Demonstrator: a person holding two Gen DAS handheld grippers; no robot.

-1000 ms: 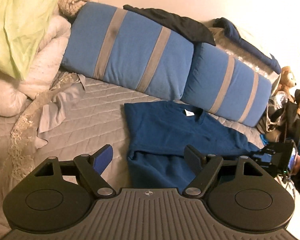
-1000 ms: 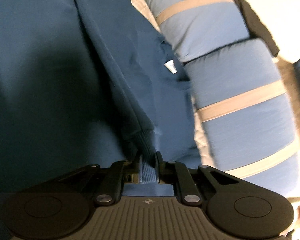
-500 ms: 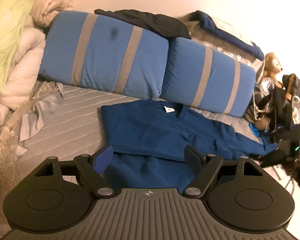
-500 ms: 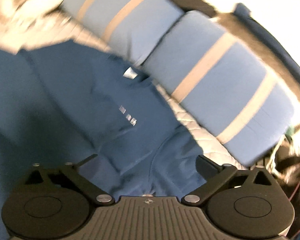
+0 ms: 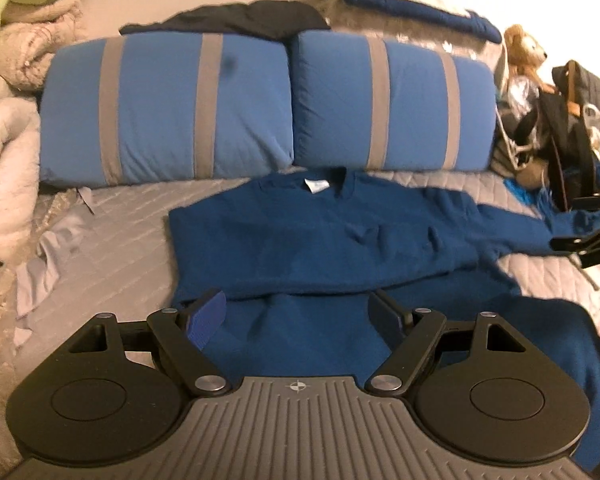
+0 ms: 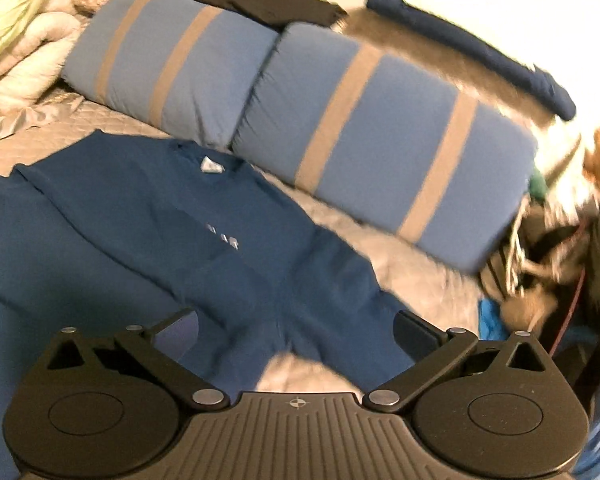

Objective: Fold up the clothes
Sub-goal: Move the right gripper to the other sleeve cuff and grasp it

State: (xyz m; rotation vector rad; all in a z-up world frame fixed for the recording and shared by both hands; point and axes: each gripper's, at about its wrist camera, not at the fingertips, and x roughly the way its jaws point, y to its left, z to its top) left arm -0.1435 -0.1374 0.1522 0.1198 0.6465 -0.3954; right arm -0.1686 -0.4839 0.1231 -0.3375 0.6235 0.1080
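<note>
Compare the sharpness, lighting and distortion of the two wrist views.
Left wrist view: mostly sharp, with warm, dim indoor light; the dark blue long-sleeved sweater and blue pillows with grey stripes read clearly, and fisheye bending curves the edges. Right wrist view: motion blur smears everything, worst at the right edge, and the sweater's white neck label is soft; the colours look paler.

Beyond the tongs lies a deep blue sweater (image 5: 320, 240) with a white neck tag (image 5: 315, 186) — on a pale grey quilted bedspread (image 5: 124, 248). Farther off, two lighter blue pillows (image 5: 168, 108) carry grey stripes; the toy bear (image 5: 524, 54) looks tan, perhaps — it's blurred.
</note>
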